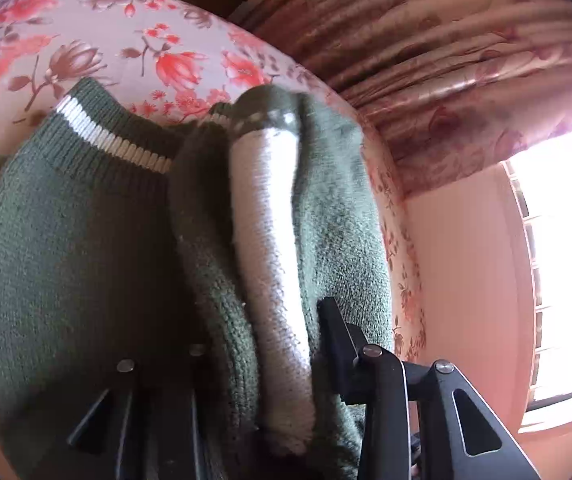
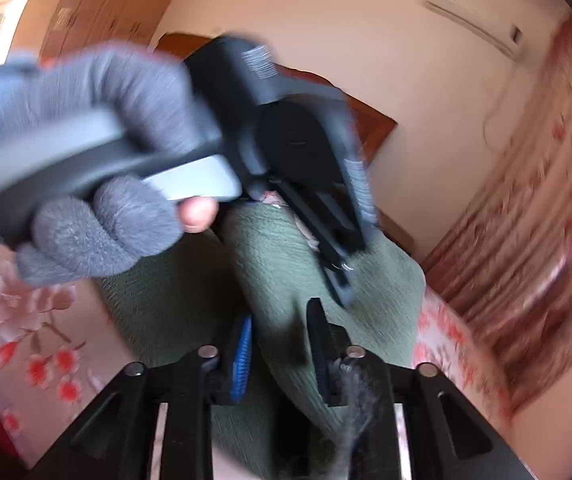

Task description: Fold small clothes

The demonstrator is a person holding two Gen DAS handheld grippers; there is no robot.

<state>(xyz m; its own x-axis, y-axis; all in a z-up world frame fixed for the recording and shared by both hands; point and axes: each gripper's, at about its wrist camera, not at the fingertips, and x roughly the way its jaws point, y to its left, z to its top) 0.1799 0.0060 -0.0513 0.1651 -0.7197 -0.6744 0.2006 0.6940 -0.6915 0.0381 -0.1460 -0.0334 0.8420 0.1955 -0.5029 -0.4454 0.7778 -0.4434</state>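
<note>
Two grippers are pinching one green sweater (image 1: 86, 248) over a flowered bedsheet (image 1: 98, 40). Left wrist view: the sweater is filling the left and centre of the frame, its bunched fold with a white stripe (image 1: 274, 248) clamped by the left gripper (image 1: 246, 360). Right wrist view: a gloved hand (image 2: 98, 184) at upper left is holding that gripper, while the right gripper (image 2: 280, 340) at lower centre is squeezing a ridge of sweater between its fingers.

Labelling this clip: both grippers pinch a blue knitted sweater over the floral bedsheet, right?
Not blue: the left wrist view shows a green knitted sweater with a white stripe. Both the left gripper and right gripper do pinch it over the floral bedsheet.
</note>
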